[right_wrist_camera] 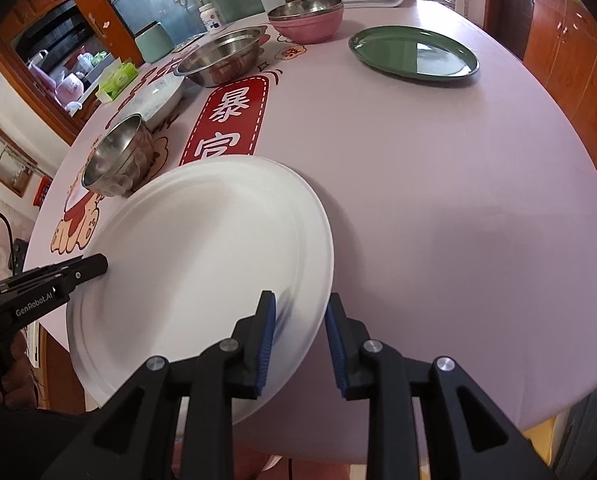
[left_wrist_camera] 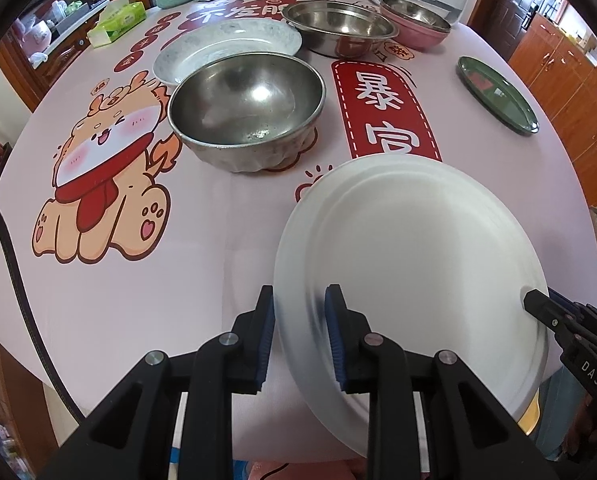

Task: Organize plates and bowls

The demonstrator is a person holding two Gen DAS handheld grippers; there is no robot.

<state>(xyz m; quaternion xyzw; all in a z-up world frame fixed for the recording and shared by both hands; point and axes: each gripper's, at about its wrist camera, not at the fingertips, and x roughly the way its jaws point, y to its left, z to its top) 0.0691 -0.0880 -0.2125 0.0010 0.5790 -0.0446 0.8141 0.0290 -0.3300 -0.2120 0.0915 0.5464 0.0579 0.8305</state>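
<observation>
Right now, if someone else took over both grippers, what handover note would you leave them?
Left gripper: jaws straddle the left rim of the white plate, not visibly clamped.
Right gripper: the same on the plate's right rim.
The plate sits at the near table edge, overhanging it.
Elsewhere: steel bowl, speckled plate, wide steel bowl, a steel bowl nested in the pink bowl, green plate alone on the right.
Done: one bowl nested.
Left: stack the plates, nest the remaining bowls.

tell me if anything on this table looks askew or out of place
The round white plate stands out: it sits tilted and juts past the near edge of the pink table, with the left gripper and right gripper each straddling its rim. The other dishes lie flat.
</observation>
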